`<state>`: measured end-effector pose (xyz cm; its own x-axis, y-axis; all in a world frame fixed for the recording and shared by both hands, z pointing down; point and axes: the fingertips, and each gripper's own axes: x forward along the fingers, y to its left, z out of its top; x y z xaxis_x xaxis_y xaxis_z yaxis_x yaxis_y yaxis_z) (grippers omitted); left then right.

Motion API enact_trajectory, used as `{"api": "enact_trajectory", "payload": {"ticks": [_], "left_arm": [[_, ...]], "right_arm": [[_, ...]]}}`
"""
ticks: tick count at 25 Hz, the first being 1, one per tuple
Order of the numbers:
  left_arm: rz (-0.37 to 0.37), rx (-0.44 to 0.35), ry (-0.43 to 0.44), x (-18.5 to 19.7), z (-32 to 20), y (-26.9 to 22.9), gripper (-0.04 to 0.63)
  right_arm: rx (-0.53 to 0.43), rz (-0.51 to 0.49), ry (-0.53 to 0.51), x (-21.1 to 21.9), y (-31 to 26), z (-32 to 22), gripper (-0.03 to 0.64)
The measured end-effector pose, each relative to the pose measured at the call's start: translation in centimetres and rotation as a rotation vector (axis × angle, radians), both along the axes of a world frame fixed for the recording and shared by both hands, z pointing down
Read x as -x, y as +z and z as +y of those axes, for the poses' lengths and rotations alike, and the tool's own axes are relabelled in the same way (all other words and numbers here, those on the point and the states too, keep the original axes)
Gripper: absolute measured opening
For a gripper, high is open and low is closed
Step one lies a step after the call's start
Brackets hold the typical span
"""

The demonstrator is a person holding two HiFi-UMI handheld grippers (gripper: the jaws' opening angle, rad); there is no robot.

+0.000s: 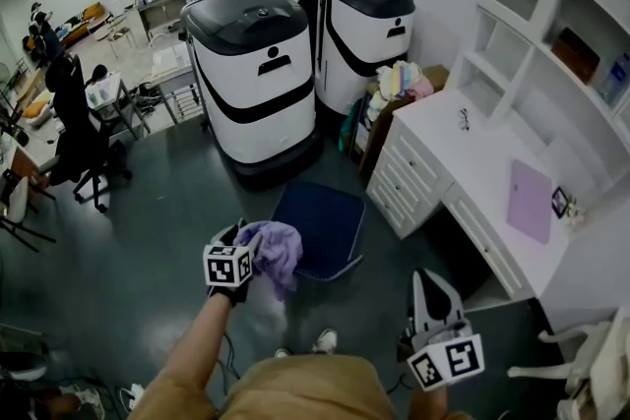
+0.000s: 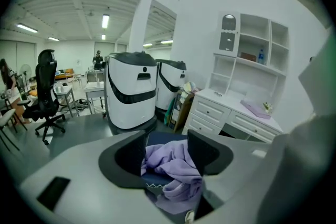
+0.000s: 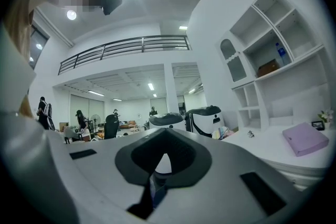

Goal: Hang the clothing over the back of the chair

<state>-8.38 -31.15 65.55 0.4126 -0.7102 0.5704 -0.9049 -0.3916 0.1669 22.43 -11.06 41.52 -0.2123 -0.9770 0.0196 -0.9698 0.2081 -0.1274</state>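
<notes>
Left tongs (image 2: 167, 150) grasp the bunched garment (image 2: 176, 168); it may slip before the chair (image 1: 325, 221) ahead. Right tongs (image 3: 164, 153) clenched, empty.

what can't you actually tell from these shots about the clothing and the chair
clothing: bunched in the left gripper, so its type is unclear; its hanging end is blurred in head view.
chair: head view looks steeply down on it, so its back cannot be picked out; left gripper view hides most of it behind the clothing.
right gripper: its view shows neither.
</notes>
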Motion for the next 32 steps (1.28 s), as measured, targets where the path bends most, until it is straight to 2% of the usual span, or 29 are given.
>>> {"api": "enact_trajectory", "payload": {"ticks": [5,7,9,14,20,26,32], "left_arm": [[0.001,-0.055,-0.017,1.1,0.2,-2.4,0.122],[-0.003,-0.084,-0.036,1.7,0.1,-3.6,0.044],[-0.005,-0.114,-0.048,2.3,0.0,-5.0,0.014],[0.011,-0.215,-0.040,3.1,0.3,-9.4,0.005],[0.002,-0.375,-0.008,3.8,1.4,-16.5,0.003],[0.019,-0.545,-0.012,4.6,3.0,-24.1,0.003],[0.012,-0.639,-0.023,6.6,5.1,-27.5,0.003]], "right_arm": [[-0.011,0.000,-0.028,0.8,-0.5,-0.5,0.003],[-0.013,-0.002,-0.041,1.1,-0.5,-0.8,0.003],[-0.015,-0.001,-0.052,1.5,-0.7,-1.1,0.003],[-0.020,0.000,-0.080,2.4,-0.9,-1.9,0.003],[-0.031,0.021,-0.118,3.9,-1.3,-2.9,0.003],[-0.048,0.032,-0.130,4.1,-2.0,-3.3,0.003],[-0.071,0.011,-0.119,4.4,-3.1,-3.8,0.003]]}}
